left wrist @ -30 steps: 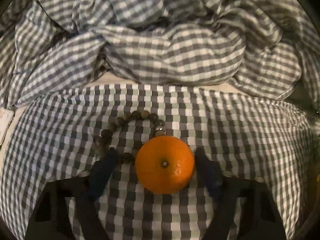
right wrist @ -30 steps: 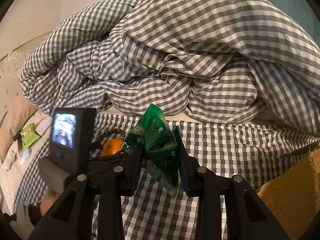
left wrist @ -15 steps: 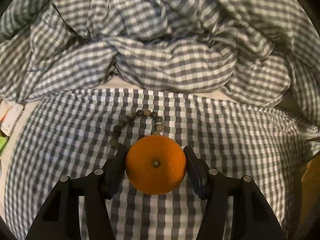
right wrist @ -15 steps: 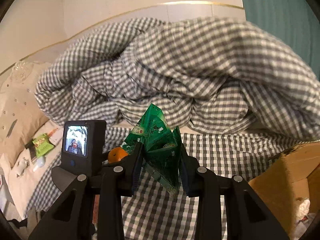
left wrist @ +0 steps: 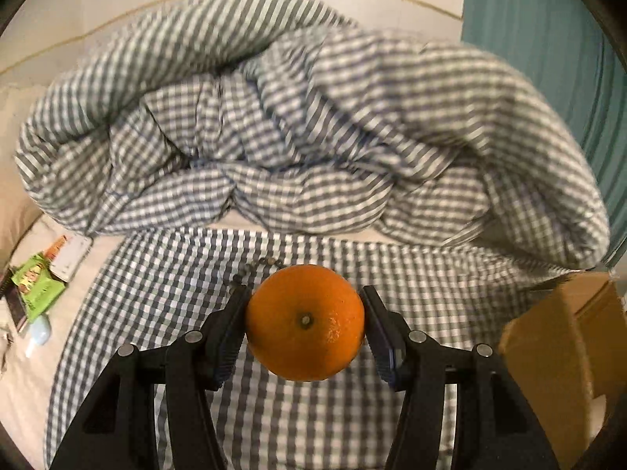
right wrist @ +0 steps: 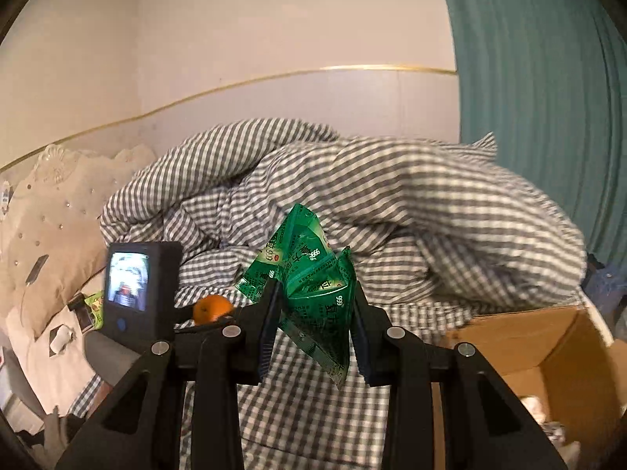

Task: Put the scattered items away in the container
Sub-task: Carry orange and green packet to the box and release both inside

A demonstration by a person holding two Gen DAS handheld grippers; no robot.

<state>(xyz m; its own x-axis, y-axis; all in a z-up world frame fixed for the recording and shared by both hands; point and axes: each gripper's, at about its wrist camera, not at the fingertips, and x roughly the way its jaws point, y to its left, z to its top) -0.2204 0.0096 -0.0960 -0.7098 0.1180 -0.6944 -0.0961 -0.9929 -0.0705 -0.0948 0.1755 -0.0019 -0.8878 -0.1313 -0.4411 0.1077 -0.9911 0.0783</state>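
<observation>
My left gripper (left wrist: 305, 323) is shut on an orange (left wrist: 305, 322), held in the air above the checked sheet (left wrist: 156, 293). A bead bracelet (left wrist: 250, 270) lies on the sheet just behind it. In the right wrist view my right gripper (right wrist: 315, 305) is shut on a bunch of green sachets (right wrist: 313, 282), also lifted off the bed. The same orange (right wrist: 211, 308) and the left gripper's camera block (right wrist: 137, 290) show to its left. A brown cardboard box (right wrist: 548, 356) stands open at the lower right, and its flap (left wrist: 560, 352) shows in the left wrist view.
A rumpled checked duvet (left wrist: 313, 125) fills the back of the bed. At the left lie a green packet (left wrist: 35, 286), a small card (left wrist: 68, 252) and a pale blue bottle (left wrist: 37, 333) on the cream sheet. A teal curtain (right wrist: 548, 117) hangs at the right, a padded headboard (right wrist: 51, 203) at the left.
The left jaws closed on the orange and lifted it off the sheet, leaving the bracelet behind. The right gripper rose with the green sachets, and the cardboard box came into view.
</observation>
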